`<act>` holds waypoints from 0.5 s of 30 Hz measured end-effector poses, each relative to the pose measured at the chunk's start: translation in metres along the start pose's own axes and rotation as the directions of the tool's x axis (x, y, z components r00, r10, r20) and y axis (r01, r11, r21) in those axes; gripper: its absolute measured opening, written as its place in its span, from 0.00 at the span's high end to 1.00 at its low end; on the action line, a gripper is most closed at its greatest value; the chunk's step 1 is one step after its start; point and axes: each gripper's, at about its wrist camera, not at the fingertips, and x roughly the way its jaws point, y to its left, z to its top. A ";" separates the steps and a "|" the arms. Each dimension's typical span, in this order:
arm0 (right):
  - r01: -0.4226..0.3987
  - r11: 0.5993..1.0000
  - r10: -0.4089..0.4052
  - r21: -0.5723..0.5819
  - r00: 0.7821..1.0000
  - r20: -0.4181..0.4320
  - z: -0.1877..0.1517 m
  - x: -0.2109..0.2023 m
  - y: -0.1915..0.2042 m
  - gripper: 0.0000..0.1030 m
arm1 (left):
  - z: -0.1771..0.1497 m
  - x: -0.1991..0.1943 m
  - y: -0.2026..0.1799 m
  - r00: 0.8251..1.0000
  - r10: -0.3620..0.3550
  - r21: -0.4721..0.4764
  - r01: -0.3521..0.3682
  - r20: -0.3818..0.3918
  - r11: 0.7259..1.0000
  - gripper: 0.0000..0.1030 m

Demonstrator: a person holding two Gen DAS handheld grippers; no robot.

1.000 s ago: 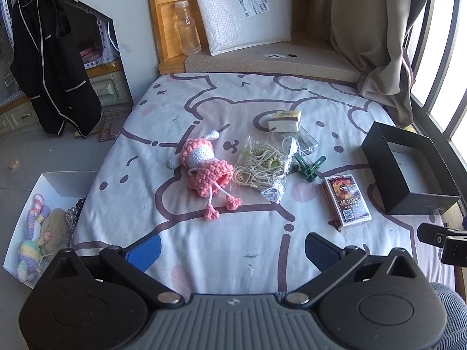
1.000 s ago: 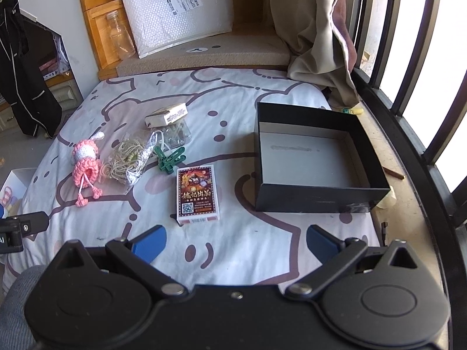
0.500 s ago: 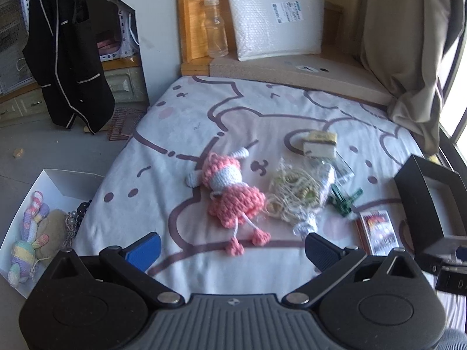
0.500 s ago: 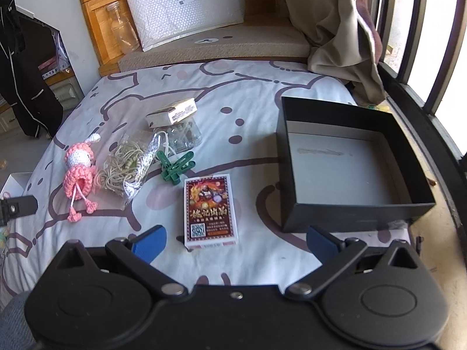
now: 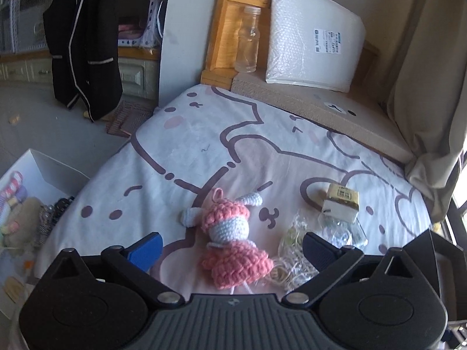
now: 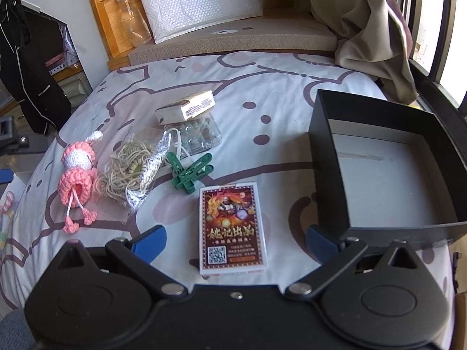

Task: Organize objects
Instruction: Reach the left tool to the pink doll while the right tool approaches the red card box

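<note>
A pink crochet doll lies on the bed sheet, between the open fingers of my left gripper; it also shows in the right wrist view. A bag of cord, green clips, a clear case with a small cream box on it lie mid-bed. A card deck lies between the open fingers of my right gripper. An open black box stands to the right.
A white bin with plush toys sits on the floor left of the bed. A glass bottle and a bubble-wrap parcel stand at the headboard. A curtain hangs at the right by the window.
My left gripper has moved forward and left onto the doll, which now lies between its fingers. My right gripper has come closer to the card deck. Both stay open.
</note>
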 end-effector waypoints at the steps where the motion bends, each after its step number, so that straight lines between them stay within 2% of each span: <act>1: -0.003 1.000 0.003 -0.001 1.000 0.001 0.000 0.003 0.000 0.00 | 0.002 0.005 0.001 1.000 -0.001 -0.012 0.001 -0.008 1.000 0.03; 4: -0.011 1.000 0.011 -0.006 1.000 0.000 -0.001 0.010 0.000 0.00 | 0.004 0.017 0.001 0.999 0.011 -0.033 -0.012 -0.032 0.999 0.03; 9: -0.030 0.999 0.030 -0.009 0.999 -0.019 -0.001 0.020 0.000 0.00 | 0.003 0.035 0.004 0.997 -0.025 -0.082 0.019 -0.079 0.996 0.06; 15: -0.016 0.999 0.015 -0.030 0.999 -0.028 0.002 0.028 0.003 0.08 | 0.001 0.058 0.011 0.988 -0.048 -0.176 0.022 -0.146 0.984 0.21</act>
